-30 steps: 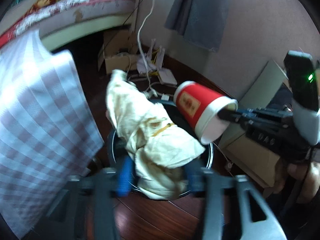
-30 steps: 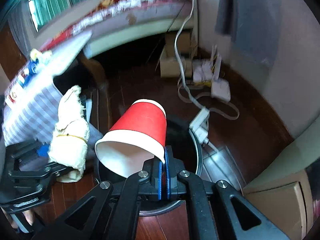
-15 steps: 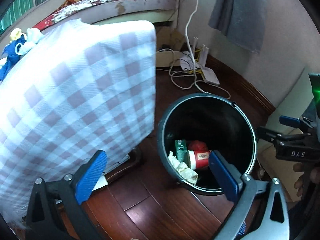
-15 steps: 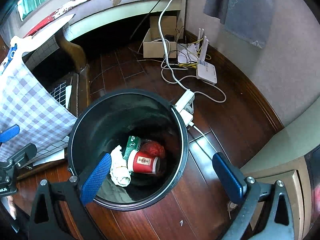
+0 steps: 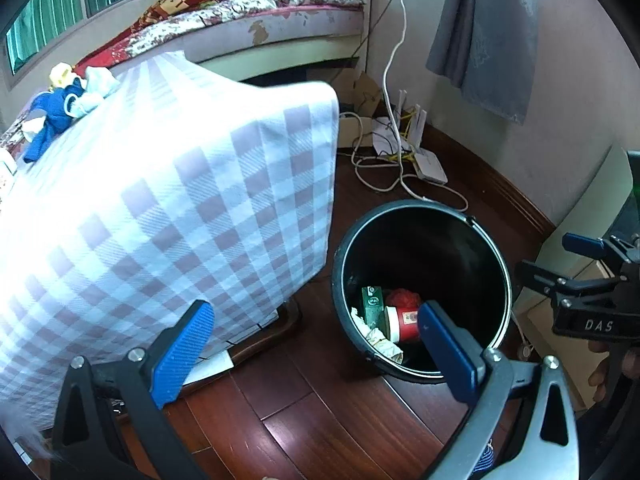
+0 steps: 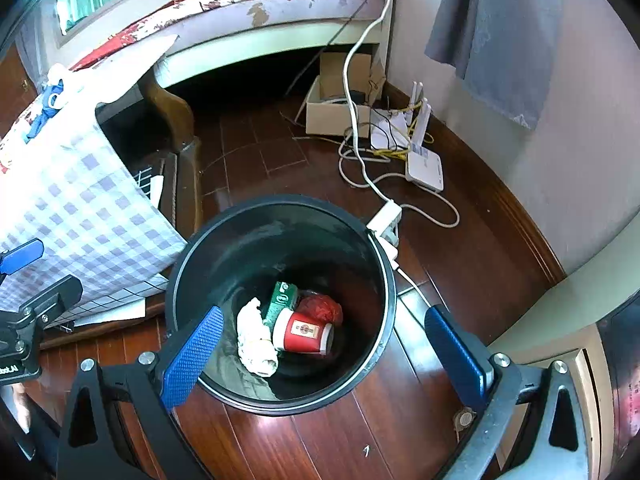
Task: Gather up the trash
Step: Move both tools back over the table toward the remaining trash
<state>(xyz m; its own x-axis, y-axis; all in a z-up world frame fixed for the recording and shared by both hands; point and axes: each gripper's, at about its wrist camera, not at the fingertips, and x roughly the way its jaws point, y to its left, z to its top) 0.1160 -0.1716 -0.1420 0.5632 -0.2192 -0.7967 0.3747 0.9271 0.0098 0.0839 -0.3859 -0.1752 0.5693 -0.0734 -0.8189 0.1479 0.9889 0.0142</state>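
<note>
A black round bin (image 6: 384,264) stands on the wooden floor; it also shows in the left wrist view (image 5: 505,276). Inside lie a red paper cup (image 6: 303,332) on its side, a crumpled stained cloth (image 6: 255,339), a green carton (image 6: 281,301) and a red wad (image 6: 321,307). The cup (image 5: 402,324) and cloth (image 5: 376,338) show in the left wrist view too. My right gripper (image 6: 326,354) is open and empty above the bin's near rim. My left gripper (image 5: 312,354) is open and empty, left of the bin.
A table with a checked cloth (image 5: 180,200) stands left of the bin. A white router (image 6: 425,169), cables and a power strip (image 6: 385,220) lie on the floor behind it, next to a cardboard box (image 6: 334,114). A bed (image 6: 280,4) is at the back.
Both grippers opened; the cloth and the red cup dropped into the bin. Both grippers have since drawn back and up a little from the bin.
</note>
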